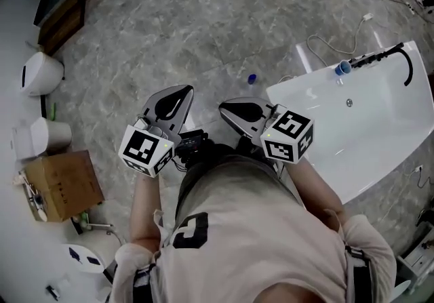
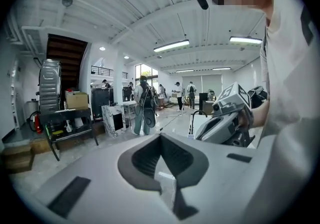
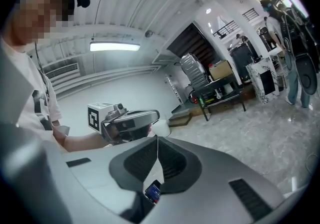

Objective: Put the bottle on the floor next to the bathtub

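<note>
A small bottle with a blue cap (image 1: 252,79) stands on the marble floor just left of the white bathtub (image 1: 380,132). Another blue-topped container (image 1: 342,68) sits on the tub's rim by the black faucet (image 1: 397,57). I hold both grippers level in front of my chest, well short of the bottle. My left gripper (image 1: 186,89) (image 2: 161,135) is shut with nothing in it. The jaws of my right gripper (image 1: 222,108) (image 3: 157,138) meet tip to tip and hold nothing. A small dark blue item (image 3: 153,191) shows through the gap behind them; I cannot tell what it is.
A cardboard box (image 1: 64,186) and two white toilets (image 1: 42,72) (image 1: 41,137) line the left side. White cables (image 1: 325,41) lie on the floor beyond the tub. A dark shelf (image 1: 64,20) stands far left. Several people (image 2: 142,105) are in the distance.
</note>
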